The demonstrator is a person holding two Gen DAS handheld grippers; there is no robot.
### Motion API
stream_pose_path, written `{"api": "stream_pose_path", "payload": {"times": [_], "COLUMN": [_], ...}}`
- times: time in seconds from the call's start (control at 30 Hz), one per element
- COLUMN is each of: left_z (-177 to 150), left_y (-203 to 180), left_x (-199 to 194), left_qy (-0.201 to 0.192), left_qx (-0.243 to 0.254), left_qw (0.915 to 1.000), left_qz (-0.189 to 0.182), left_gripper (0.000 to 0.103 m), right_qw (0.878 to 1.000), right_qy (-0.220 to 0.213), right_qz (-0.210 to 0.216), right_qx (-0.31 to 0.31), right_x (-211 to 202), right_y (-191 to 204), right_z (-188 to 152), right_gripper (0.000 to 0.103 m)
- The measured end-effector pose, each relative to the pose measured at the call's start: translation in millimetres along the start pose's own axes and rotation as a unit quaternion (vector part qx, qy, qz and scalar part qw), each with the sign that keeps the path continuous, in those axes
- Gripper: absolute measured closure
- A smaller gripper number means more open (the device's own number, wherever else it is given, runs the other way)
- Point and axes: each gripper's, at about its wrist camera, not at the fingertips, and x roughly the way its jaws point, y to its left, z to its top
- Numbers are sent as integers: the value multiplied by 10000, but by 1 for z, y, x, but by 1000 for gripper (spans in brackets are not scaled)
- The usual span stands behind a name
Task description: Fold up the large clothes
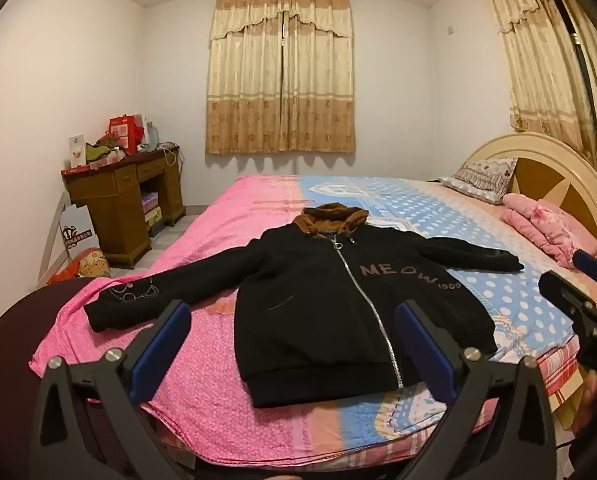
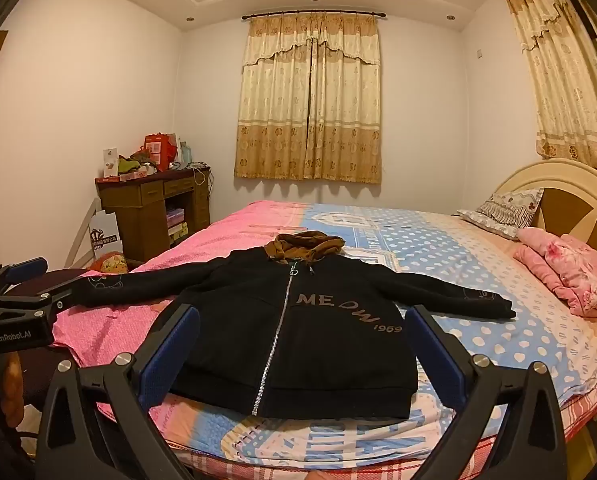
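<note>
While the black jacket (image 1: 318, 304) lay unfolded on the bed (image 1: 226, 360), both claws, left claw (image 1: 294, 344) and right claw (image 2: 302, 356), were held spread, nothing gripped, all folding judged outstanding.

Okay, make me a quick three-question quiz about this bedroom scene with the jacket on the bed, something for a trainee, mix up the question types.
1. True or false: the black jacket lies flat on the bed with both sleeves spread out.
2. Multiple choice: what colour is the hood? A) pink B) brown C) white
3. Fill in: the left gripper and right gripper both have their jaws ___, holding nothing.

Key: 1 true; 2 B; 3 open
</note>
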Motion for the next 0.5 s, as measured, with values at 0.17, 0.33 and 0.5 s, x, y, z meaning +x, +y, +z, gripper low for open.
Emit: {"api": "stream_pose_path", "payload": {"times": [0.17,0.33,0.5], "left_z": [1,0,-1], "left_y": [-1,-2,0], "left_x": [3,1,0], "left_qy": [90,18,10], "left_qx": [-87,-104,-113], "left_qw": [9999,9999,9999], "left_qz": [-40,-49,-45], "left_gripper": [0,0,0], "right_qw": [10000,10000,10000], "right_qy": [8,31,27], "right_qz": [-1,27,11], "right_qx": [16,-2,-8], "right_x": [0,1,2], "right_y": [-1,0,0], "right_z": [0,0,0], "right_gripper": [1,1,1]}}
